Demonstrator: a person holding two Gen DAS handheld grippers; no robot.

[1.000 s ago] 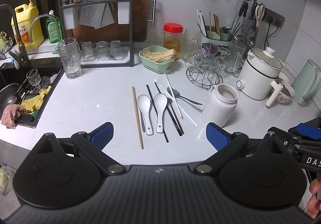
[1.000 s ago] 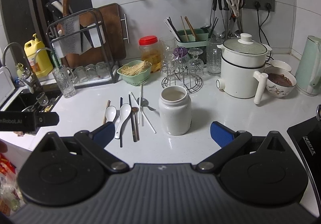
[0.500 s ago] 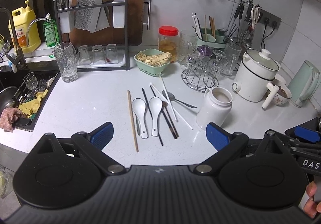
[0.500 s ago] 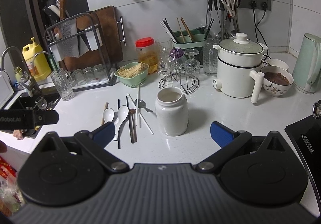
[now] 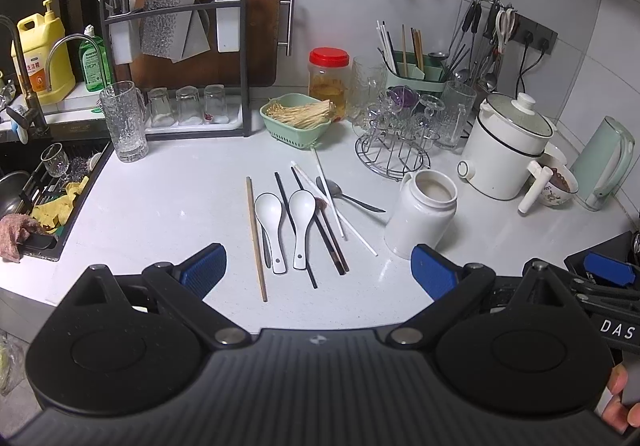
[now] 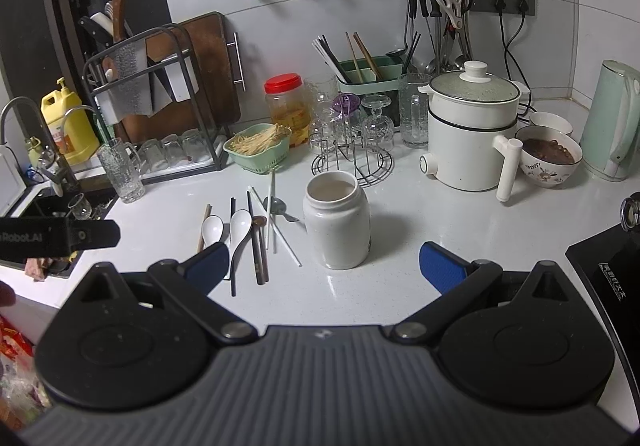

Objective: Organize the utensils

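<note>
Loose utensils lie on the white counter (image 5: pixel 168 214): a wooden chopstick (image 5: pixel 255 238), two white ceramic spoons (image 5: pixel 270 222) (image 5: pixel 301 220), dark chopsticks (image 5: pixel 328 230), white chopsticks (image 5: pixel 334 202) and a metal spoon (image 5: pixel 344 195). An empty white ceramic jar (image 5: pixel 422 220) stands upright to their right; it also shows in the right wrist view (image 6: pixel 337 224). My left gripper (image 5: pixel 318 270) is open and empty, held above the counter's front edge near the utensils. My right gripper (image 6: pixel 324 262) is open and empty, just in front of the jar.
A green utensil caddy (image 6: pixel 370 72) stands at the back wall. A glass rack (image 6: pixel 352 150), white pot (image 6: pixel 470 134), bowl (image 6: pixel 550 158) and kettle (image 6: pixel 610 118) crowd the right. The sink (image 5: pixel 36 190) is at left, a dark cooktop (image 6: pixel 608 286) at right.
Both grippers have pulled back and risen slightly, so the utensils and jar look a little farther away. Nothing on the counter has moved.
</note>
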